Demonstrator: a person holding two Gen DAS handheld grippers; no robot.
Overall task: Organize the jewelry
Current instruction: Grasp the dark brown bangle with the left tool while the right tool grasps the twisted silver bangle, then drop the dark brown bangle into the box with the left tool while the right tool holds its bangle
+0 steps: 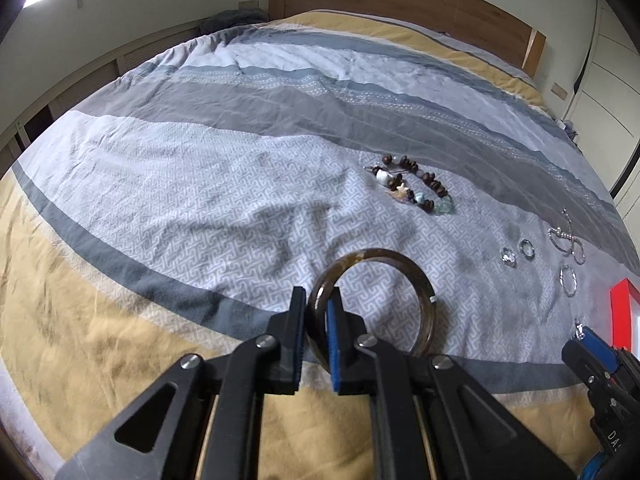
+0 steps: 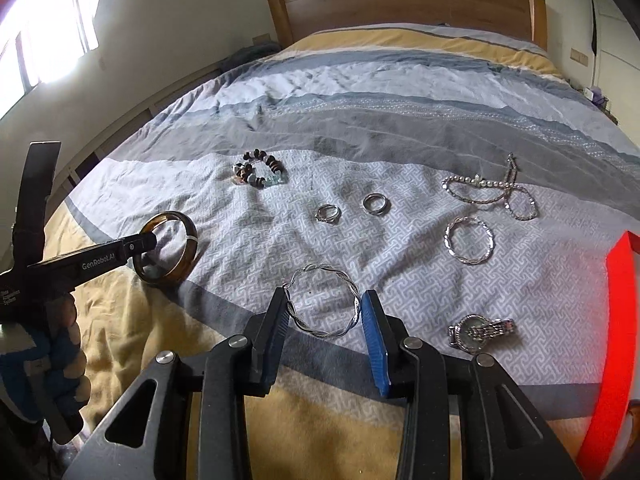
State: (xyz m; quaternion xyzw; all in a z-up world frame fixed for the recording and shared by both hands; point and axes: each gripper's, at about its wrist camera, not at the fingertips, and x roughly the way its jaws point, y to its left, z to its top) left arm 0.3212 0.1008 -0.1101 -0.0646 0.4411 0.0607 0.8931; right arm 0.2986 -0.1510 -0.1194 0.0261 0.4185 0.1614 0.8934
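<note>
Jewelry was spread over the bedspread. The brown bangle was clamped by the left gripper through its rim, and the twisted silver bangle was grasped across its width by the right gripper, with the red box lying nearer the right hand.

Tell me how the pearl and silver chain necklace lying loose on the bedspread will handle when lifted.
The pearl and silver chain necklace lies in loose crossing loops, so it will probably hang limp and may tangle. Its thin links look light, and the small pearls could slip from a pinch.
</note>
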